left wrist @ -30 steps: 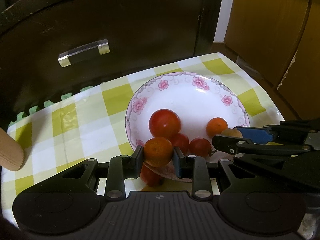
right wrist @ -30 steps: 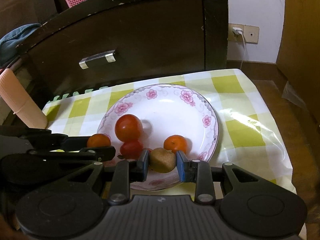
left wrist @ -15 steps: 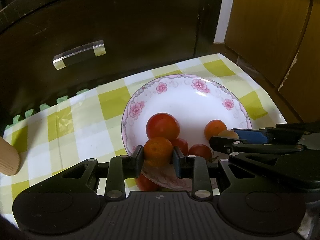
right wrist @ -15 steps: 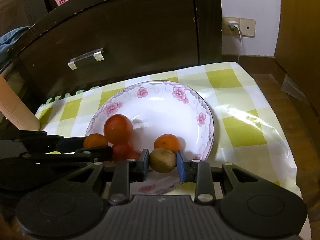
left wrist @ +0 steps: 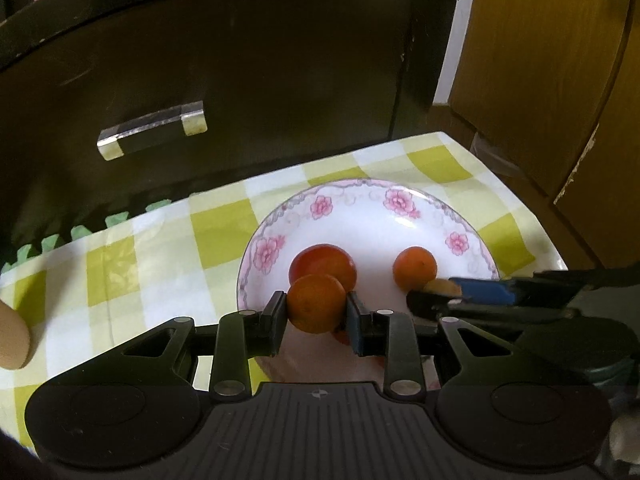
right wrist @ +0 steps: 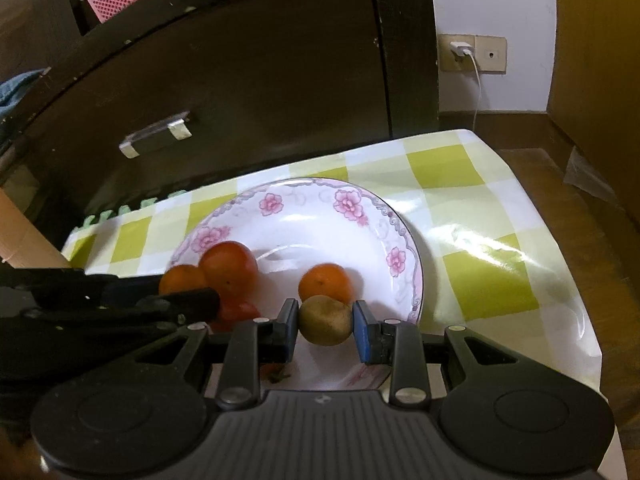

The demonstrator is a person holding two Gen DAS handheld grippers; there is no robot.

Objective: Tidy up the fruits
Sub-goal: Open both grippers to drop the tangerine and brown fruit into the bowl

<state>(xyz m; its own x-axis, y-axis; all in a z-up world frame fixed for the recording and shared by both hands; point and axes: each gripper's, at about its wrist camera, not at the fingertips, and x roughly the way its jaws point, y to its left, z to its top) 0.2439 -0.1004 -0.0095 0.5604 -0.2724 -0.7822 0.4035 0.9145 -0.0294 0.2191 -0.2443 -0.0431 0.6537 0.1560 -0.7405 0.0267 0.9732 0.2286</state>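
Left tongs (left wrist: 316, 309) (gripping an orange (left wrist: 316, 304)) hide small tomatoes (right wrist: 236, 314).

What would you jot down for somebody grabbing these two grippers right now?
Left gripper: shut on a small orange, held over the plate's near edge.
Right gripper: shut on a brown kiwi, also over the plate.
Already in the plate: big tomato, another orange, smaller red tomatoes partly hidden.
Left: probably set both held fruits down.
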